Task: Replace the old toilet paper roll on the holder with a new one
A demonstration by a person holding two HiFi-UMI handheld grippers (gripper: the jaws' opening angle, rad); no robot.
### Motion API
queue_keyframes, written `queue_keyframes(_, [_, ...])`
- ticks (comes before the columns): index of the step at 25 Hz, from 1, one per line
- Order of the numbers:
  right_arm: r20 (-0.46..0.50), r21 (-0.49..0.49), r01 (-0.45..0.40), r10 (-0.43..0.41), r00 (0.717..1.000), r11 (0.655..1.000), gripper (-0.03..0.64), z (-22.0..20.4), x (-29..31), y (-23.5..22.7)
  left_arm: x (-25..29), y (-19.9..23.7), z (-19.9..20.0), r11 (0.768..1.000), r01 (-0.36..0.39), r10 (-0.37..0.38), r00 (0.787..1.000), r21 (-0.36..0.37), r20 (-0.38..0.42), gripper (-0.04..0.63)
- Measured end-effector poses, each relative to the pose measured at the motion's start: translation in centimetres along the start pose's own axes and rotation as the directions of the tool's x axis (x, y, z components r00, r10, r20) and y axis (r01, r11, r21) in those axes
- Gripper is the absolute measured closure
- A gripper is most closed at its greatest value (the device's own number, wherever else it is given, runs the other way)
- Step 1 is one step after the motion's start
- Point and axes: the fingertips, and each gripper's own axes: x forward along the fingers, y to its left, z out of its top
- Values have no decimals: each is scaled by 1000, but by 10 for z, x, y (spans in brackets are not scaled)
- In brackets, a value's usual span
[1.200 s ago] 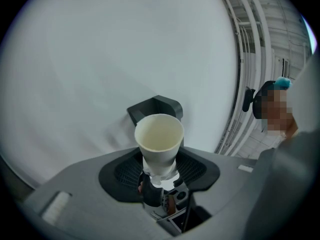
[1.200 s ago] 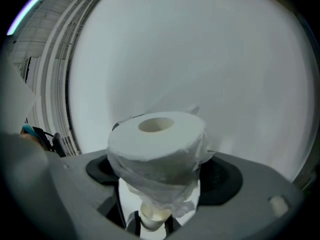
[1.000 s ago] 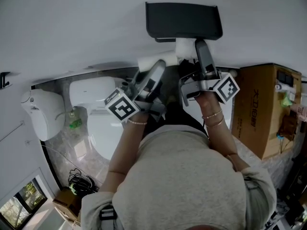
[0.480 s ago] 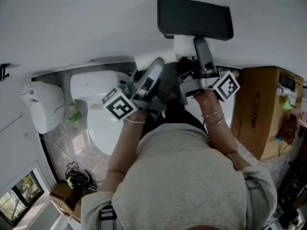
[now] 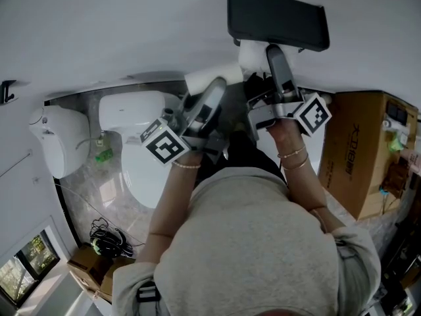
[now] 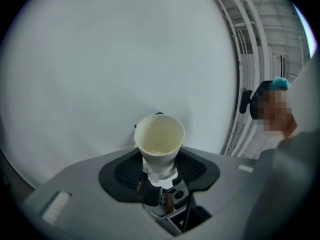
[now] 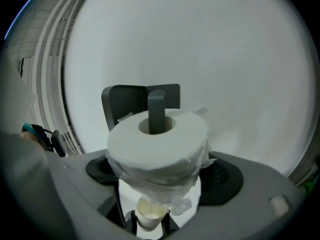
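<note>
Toilet paper roll (image 7: 157, 144), the new one, sits squarely between the jaws of the right gripper (image 7: 162, 173), which are closed on its sides. The dark pads press in from left and right, and crinkled wrapping or loose tissue hangs round its lower half. Just ahead of these jaws stands the black holder (image 7: 122, 104) against the white wall (image 7: 225, 59). The holder's upright spindle (image 7: 156, 109) passes into the hollow core of the roll, so the roll is threaded on it while the jaws grasp it. In the head view the same roll (image 5: 252, 56) shows at the tips of the right gripper (image 5: 271, 63), directly under the holder (image 5: 276, 18), with the marker cube (image 5: 310, 115) at the rear of that gripper. The left gripper (image 6: 159, 173) is clenched on the old empty tube (image 6: 159, 141). The tube is pinched near its lower end between the two pads, with its open pale mouth rising clear above the jaws and bare wall beyond. From above, this tube (image 5: 209, 79) juts from the tips of the left gripper (image 5: 214, 96), just beside the new roll and to its left. Whether tube and roll touch cannot be told. Below and behind the left jaws lies the white toilet (image 5: 141, 157). A cardboard box (image 5: 365, 150) stands out to the right of the right jaws.
</note>
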Motion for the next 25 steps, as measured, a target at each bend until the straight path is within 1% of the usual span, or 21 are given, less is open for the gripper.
queue_keyframes(4, [-33,-74,25,-28,999,997,172,-21,-5,7,-17,-6,2,1000,15,-15,1000,-2,-5,387])
queue_keyframes(9, [-34,-116,47,-51,998,992,172,-29,-14,8,-21,-8,-6,1000,30,-31,999,-8,-34,387])
queue_keyframes(13, [-45,-155,49,-57,997,987,172,-38,-25,16,-27,-16,-13,998,54,-55,997,-14,-58,387])
queue_keyframes(19, [-42,-182,-3,-5,999,983,172,-46,-41,36,-31,-31,-21,994,106,-108,989,-26,-98,387])
queue_keyframes(22, [-35,-223,-17,9,999,975,172,-47,-48,47,-31,-37,-22,990,134,-138,984,-38,-113,387])
queue_keyframes(25, [-28,-279,-31,24,999,960,203,-49,-55,62,-32,-47,-24,984,171,-175,976,-46,-127,387])
